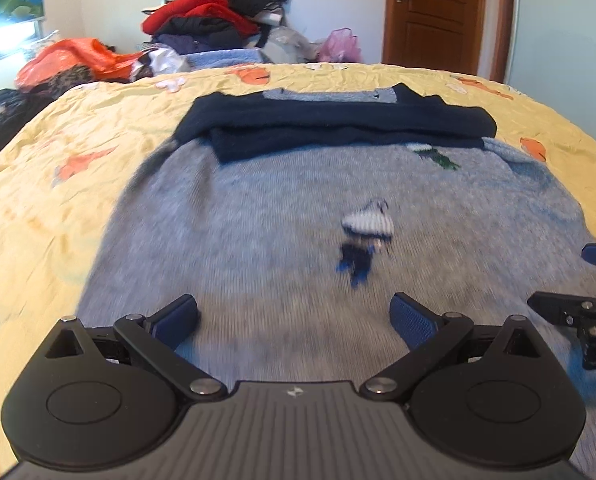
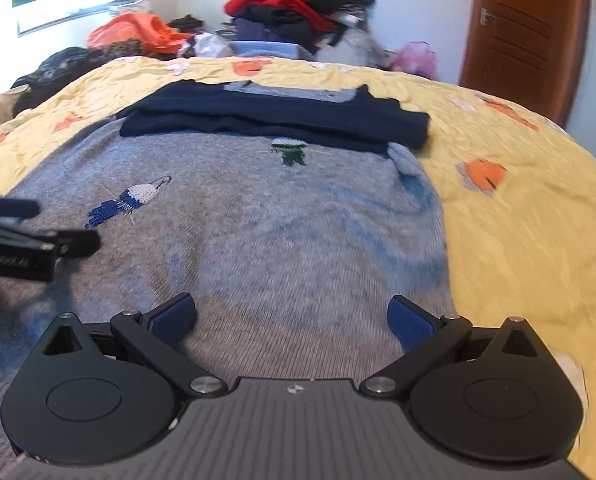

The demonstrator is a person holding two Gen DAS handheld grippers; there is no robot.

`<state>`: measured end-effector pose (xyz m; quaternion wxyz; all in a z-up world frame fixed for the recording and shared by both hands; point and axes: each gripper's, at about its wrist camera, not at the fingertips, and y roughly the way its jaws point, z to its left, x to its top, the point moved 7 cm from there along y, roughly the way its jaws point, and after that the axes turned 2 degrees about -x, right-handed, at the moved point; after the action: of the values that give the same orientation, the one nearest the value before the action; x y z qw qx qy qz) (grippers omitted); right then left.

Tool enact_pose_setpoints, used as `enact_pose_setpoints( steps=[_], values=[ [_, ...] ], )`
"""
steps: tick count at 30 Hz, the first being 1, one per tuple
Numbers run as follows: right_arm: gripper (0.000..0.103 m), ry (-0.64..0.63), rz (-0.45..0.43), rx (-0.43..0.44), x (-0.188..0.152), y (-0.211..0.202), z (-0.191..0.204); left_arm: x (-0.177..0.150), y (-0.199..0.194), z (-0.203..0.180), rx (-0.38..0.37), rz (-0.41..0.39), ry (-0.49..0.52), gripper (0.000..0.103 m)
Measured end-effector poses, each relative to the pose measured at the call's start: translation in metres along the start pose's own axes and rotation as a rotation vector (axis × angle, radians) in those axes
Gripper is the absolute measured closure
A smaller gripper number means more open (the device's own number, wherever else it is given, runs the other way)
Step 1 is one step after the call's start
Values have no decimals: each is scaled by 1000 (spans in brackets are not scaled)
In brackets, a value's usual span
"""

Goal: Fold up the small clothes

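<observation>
A grey knitted sweater (image 1: 258, 216) (image 2: 258, 216) lies flat on the bed, with navy sleeves (image 1: 329, 124) (image 2: 274, 116) folded across its far part and small embroidered figures on the front. My left gripper (image 1: 294, 320) hovers open just above the sweater's near part, blue pads wide apart, nothing between them. My right gripper (image 2: 292, 320) is open too, over the sweater's near right part. In the left wrist view the right gripper (image 1: 593, 280) shows at the right edge; in the right wrist view the left gripper (image 2: 34, 228) shows at the left edge.
A yellow bedspread (image 1: 58, 152) (image 2: 517, 208) with orange flowers covers the bed. Behind it a heap of clothes (image 1: 218, 12) (image 2: 298, 4) and an orange bag (image 1: 78, 60) stand against the wall. A brown door (image 1: 433, 12) (image 2: 525, 24) is at the back right.
</observation>
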<state>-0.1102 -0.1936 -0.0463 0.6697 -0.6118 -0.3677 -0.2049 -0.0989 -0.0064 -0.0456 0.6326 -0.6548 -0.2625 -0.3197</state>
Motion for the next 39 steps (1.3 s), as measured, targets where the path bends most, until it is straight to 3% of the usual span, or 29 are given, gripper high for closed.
enact_pose_setpoints(
  steps=[8, 12, 15, 18, 21, 24, 29, 31, 34, 36, 39],
  values=[
    [0, -16, -17, 53, -33, -45, -2, -36, -45, -2, -10, -17, 30, 0],
    [0, 27, -122, 161, -41, -81, -18, -43, -61, 9, -40, -39, 24, 0],
    [0, 126, -174, 175, -42, -100, -44, -46, -69, 22, -92, -39, -43, 0],
    [0, 292, -96, 239, -43, -103, -75, -49, -74, 39, -173, -9, -156, 0],
    [0, 461, -33, 281, -50, -103, -105, -51, -82, 58, -173, -24, -214, 0],
    [1, 561, 21, 296, -63, -98, -122, -52, -88, 75, -160, -31, -249, 0],
    [0, 638, 57, 436, -73, -96, -118, -59, -88, 93, -208, -2, -324, 0],
    [0, 684, 97, 536, -74, -95, -111, -59, -91, 96, -295, 1, -382, 0],
    [0, 736, 146, 676, -75, -96, -99, -62, -92, 99, -565, 51, -555, 0],
    [1, 730, 153, 690, -74, -97, -95, -66, -89, 101, -706, 95, -661, 0],
    [1, 723, 150, 684, -73, -97, -92, -75, -85, 110, -755, 117, -759, 0]
  ],
)
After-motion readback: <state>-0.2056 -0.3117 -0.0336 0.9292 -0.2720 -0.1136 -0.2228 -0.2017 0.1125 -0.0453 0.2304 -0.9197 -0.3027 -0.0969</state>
